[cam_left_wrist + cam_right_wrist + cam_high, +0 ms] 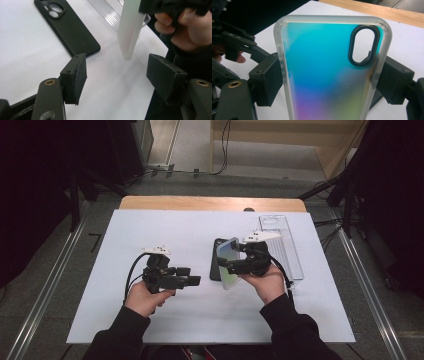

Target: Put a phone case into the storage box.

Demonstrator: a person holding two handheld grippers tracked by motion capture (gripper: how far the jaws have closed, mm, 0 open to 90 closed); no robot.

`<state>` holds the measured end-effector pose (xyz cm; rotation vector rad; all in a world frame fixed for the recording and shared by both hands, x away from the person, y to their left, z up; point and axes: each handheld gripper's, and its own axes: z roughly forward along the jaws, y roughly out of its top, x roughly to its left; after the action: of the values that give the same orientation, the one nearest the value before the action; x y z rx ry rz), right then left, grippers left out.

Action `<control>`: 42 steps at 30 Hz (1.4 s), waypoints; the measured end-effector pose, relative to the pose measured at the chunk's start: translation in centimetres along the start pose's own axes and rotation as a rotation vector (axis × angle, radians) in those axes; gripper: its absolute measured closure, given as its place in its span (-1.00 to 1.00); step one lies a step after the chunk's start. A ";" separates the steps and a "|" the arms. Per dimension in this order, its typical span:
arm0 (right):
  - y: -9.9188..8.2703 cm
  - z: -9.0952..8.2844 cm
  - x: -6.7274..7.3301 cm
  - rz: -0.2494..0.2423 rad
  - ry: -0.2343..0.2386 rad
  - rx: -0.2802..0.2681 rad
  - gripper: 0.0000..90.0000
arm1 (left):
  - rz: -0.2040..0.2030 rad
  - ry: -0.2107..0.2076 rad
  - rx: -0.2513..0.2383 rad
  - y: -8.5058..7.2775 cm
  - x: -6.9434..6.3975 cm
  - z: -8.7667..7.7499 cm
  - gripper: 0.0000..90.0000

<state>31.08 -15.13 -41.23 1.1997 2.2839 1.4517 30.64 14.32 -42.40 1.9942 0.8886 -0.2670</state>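
Note:
My right gripper (227, 264) is shut on a translucent rainbow-tinted phone case (229, 262), held on edge above the white table. In the right gripper view its pads (268, 80) press both long sides of the case (324, 75), whose oval camera cutout sits at the upper right. A black phone (216, 265) lies back up on the table just left of the case, with its camera ring at the far end (67, 27). My left gripper (194, 280) hovers to the left, open, jaws pointing at the case. Nothing is between its pads (75, 77), and the case's lower corner (130, 32) hangs just beyond them.
A clear ribbed plastic tray (285, 245) lies at the table's right, behind my right hand. The white sheet (150, 230) covers a wooden tabletop (210, 202). Dark stands and cables flank the table on both sides.

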 end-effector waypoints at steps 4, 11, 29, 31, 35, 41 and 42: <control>0.1 -0.3 -0.2 -0.012 0.019 0.006 -0.66 | 0.048 0.014 0.044 -0.4 0.4 -0.2 -0.27; 0.3 -0.5 -0.4 -0.028 0.064 0.025 -0.66 | 0.089 -0.013 0.125 -1.3 1.5 -0.4 -0.27; 1.2 -1.9 -1.2 -0.013 0.101 0.043 -0.66 | 0.082 0.008 0.125 -3.5 3.0 -2.3 -0.30; 1.3 -2.2 -1.4 -0.013 0.100 0.043 -0.66 | 0.084 0.017 0.125 -3.9 3.1 -2.6 -0.30; 1.7 -2.9 -1.9 -0.016 0.088 0.043 -0.66 | 0.072 0.032 0.127 -4.6 3.3 -3.1 -0.30; 2.3 -4.1 -2.6 -0.014 0.073 0.029 -0.66 | 0.070 0.038 0.123 -4.9 3.3 -3.4 -0.30; 2.4 -4.3 -2.7 -0.015 0.071 0.028 -0.66 | 0.067 0.039 0.119 -5.0 3.3 -3.4 -0.31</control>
<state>31.88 -19.53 -37.75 1.1544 2.3616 1.4848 29.08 20.30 -45.40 2.1415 0.8449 -0.2488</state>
